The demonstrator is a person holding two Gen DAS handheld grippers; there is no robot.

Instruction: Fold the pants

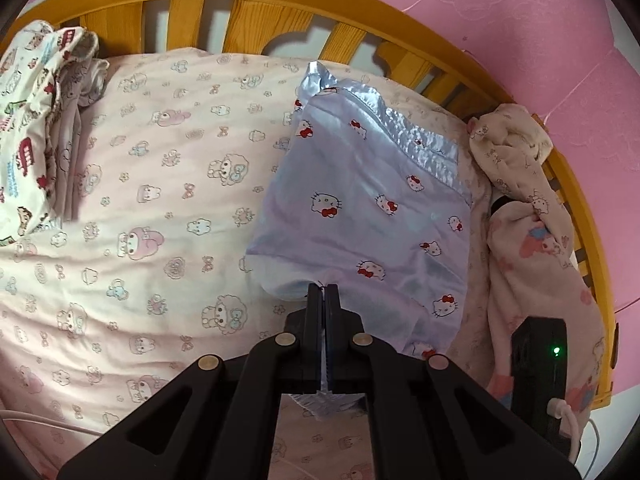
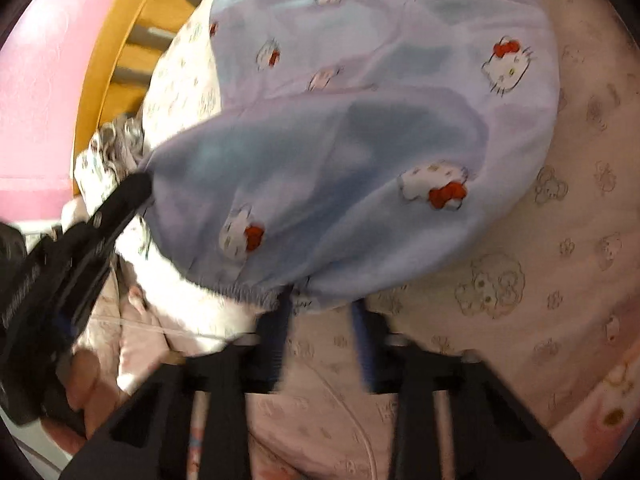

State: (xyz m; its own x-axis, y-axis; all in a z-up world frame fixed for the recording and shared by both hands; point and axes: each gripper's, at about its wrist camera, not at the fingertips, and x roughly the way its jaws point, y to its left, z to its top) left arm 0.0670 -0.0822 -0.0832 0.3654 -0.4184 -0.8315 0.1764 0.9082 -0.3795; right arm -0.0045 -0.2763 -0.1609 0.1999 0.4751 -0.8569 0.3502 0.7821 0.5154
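Light purple pants [image 1: 360,208] with a Hello Kitty print and a shiny satin hem lie on the pink printed bedsheet [image 1: 160,200]. My left gripper [image 1: 322,292] is shut on the near edge of the pants and lifts it a little. In the right wrist view the pants [image 2: 340,140] fill the upper frame, with the gathered waistband just ahead of my right gripper [image 2: 320,300]. Its jaws stand apart with nothing between them. The left gripper [image 2: 136,188] shows at the left, pinching the fabric's edge.
A wooden bed rail [image 1: 280,4] curves around the back and right, with a pink wall behind. Folded printed clothes [image 1: 36,128] are stacked at the far left. A crumpled pink garment [image 1: 536,220] and a black box with a green light [image 1: 538,372] lie at the right.
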